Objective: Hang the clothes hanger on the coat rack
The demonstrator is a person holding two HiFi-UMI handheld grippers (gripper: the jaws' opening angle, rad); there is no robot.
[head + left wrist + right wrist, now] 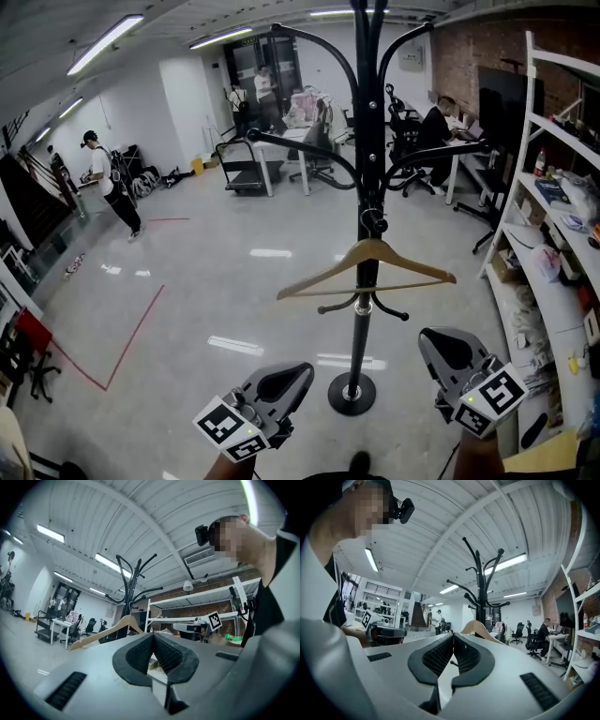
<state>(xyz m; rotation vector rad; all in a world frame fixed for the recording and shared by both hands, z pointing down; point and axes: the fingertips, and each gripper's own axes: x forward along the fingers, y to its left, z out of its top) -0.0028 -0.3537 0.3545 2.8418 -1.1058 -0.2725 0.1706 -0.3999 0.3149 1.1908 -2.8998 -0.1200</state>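
Observation:
A wooden clothes hanger [367, 268] hangs by its hook from a low peg of the black coat rack [363, 141], level and free of both grippers. My left gripper [298, 373] sits low and left of the rack base, jaws shut with nothing between them. My right gripper [435, 343] sits low and right of the pole, also shut and empty. In the left gripper view the hanger [105, 632] and the coat rack [129, 585] rise beyond the closed jaws. The right gripper view shows the coat rack [480, 581] ahead, with the hanger [480, 628] partly hidden behind the jaws.
The rack's round base [352, 394] stands on the glossy floor between the grippers. White shelving [555, 234] full of items lines the right side. A person [114, 189] walks at far left; others sit at desks behind. Red tape [127, 345] marks the floor at left.

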